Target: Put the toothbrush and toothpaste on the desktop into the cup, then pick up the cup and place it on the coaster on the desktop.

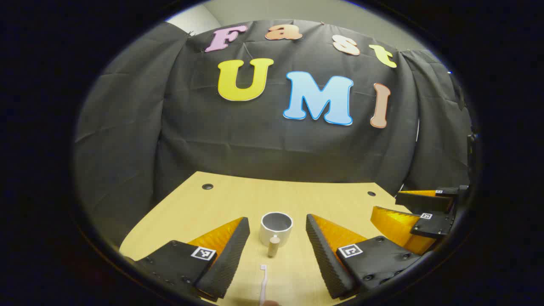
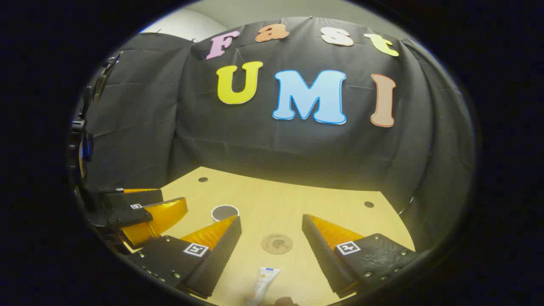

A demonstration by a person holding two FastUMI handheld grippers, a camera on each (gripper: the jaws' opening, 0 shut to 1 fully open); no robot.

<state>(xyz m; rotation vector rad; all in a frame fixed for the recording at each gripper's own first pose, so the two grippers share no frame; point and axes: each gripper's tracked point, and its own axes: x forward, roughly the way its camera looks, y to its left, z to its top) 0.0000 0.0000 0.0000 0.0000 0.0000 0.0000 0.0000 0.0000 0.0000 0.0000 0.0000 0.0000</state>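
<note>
A white cup (image 1: 276, 228) stands upright on the wooden desktop (image 1: 221, 199), straight ahead between the fingers of my left gripper (image 1: 276, 219), which is open and holds nothing. A white toothbrush (image 1: 263, 280) lies flat on the desk nearer to me, between the same fingers. My right gripper (image 2: 272, 219) is open and empty; a round cork coaster (image 2: 276, 244) lies between its fingers, and the toothpaste tube (image 2: 262, 284) lies just in front of the coaster. The cup (image 2: 225, 212) shows beyond its left finger.
A small beige upright piece with a pale top (image 1: 273, 246) stands right in front of the cup. The right gripper (image 1: 384, 203) shows at the right edge of the left gripper view, the left gripper (image 2: 172, 197) at the left of the right gripper view. The black cloth wall closes the desk's far side.
</note>
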